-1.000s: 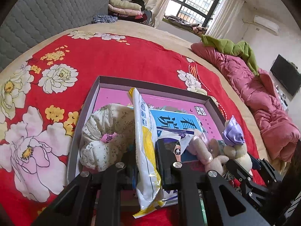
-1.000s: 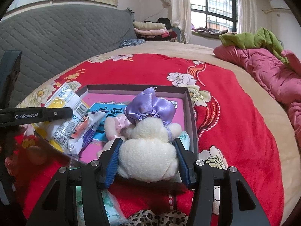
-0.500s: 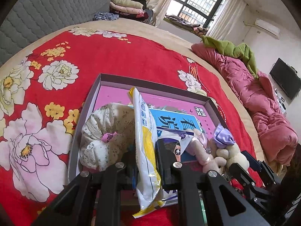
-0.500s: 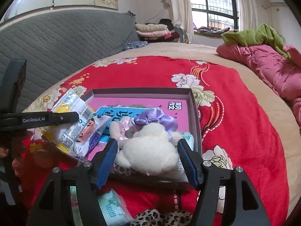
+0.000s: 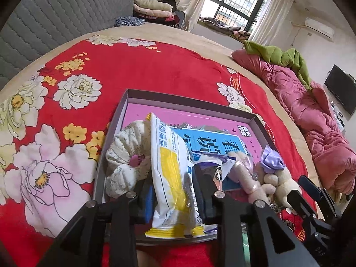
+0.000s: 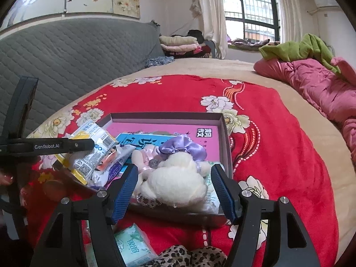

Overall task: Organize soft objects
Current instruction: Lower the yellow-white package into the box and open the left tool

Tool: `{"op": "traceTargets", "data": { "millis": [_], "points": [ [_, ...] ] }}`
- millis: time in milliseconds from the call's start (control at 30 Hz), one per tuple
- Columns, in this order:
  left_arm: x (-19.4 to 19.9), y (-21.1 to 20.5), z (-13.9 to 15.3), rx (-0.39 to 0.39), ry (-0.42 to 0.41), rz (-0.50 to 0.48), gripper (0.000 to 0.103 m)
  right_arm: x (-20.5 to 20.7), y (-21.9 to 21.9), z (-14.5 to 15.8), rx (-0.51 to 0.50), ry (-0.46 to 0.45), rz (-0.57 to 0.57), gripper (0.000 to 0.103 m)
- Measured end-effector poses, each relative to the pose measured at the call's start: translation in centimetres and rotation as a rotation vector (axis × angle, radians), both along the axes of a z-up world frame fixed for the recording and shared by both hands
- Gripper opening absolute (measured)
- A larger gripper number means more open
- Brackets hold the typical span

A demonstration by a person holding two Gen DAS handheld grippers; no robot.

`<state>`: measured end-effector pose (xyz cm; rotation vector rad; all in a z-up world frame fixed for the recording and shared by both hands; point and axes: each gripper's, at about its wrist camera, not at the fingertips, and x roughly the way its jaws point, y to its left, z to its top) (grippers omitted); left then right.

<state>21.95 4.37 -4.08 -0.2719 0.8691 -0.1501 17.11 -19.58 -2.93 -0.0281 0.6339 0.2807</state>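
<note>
Resting in the shallow box (image 6: pixel 224 133) at lower centre, the cream plush toy (image 6: pixel 178 182) lies between the right gripper (image 6: pixel 175 191) fingers, released and spread clear. Left gripper (image 5: pixel 173 191) fingers are opening around the white-and-yellow packet (image 5: pixel 171 166). Beneath spreads a red floral bedspread (image 5: pixel 138 66); grey headboard (image 6: pixel 77 51) upper left, window (image 6: pixel 249 11) upper right.

My left gripper's (image 5: pixel 173 189) pads hid the lower sides of the white-and-yellow plastic packet (image 5: pixel 172 169). At six o'clock, the frame edge cut off the green-and-white tissue pack (image 6: pixel 133 245) and the leopard-print fabric (image 6: pixel 189 255).
</note>
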Motion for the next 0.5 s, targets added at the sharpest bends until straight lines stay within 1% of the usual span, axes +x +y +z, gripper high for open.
{"op": "traceTargets", "data": {
  "millis": [200,500],
  "points": [
    [-0.3,0.1,0.6,0.02,-0.015,0.005,0.031,-0.2,-0.1,0.1,-0.009,-0.009,-0.011,0.07],
    [-0.7,0.3,1.4,0.042,-0.012,0.005,0.031,0.0,-0.3,-0.1,-0.026,-0.001,-0.03,0.07]
  ]
}}
